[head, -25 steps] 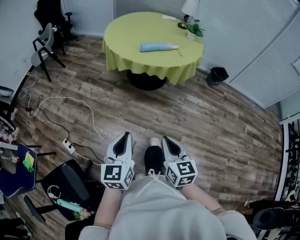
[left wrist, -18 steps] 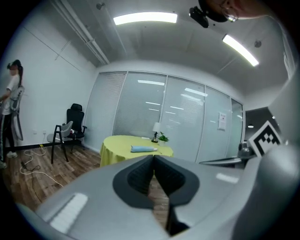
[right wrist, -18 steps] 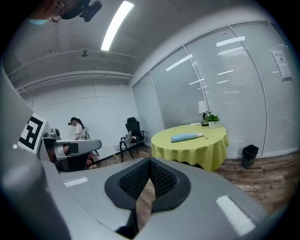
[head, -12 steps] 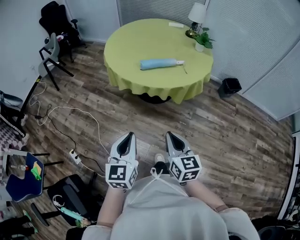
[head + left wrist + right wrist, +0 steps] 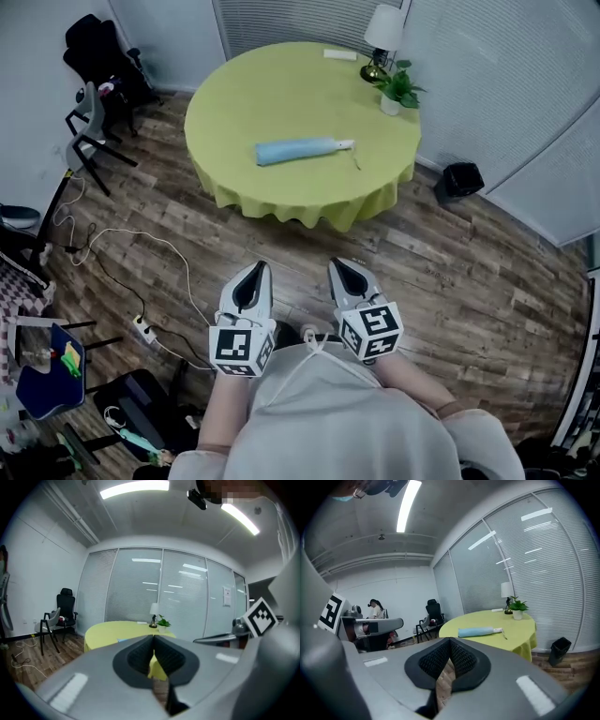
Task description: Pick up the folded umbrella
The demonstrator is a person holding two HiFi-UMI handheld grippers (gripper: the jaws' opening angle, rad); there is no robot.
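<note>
Yellow-green table (image 5: 272, 89) with the folded umbrella (image 5: 295, 150) has drawn nearer (left claw (image 5: 253, 269), right claw (image 5: 339, 266) both closed, empty).

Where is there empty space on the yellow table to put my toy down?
The table is bare left of and behind the blue umbrella, and along the near rim. The far right is crowded: the lamp and potted plant stand there.

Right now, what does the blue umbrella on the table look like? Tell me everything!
The umbrella is folded into a light blue fabric roll with a white handle and thin cord at one end. It lies flat near the middle of the round table's yellow-green cloth. Nothing else touches it.
</note>
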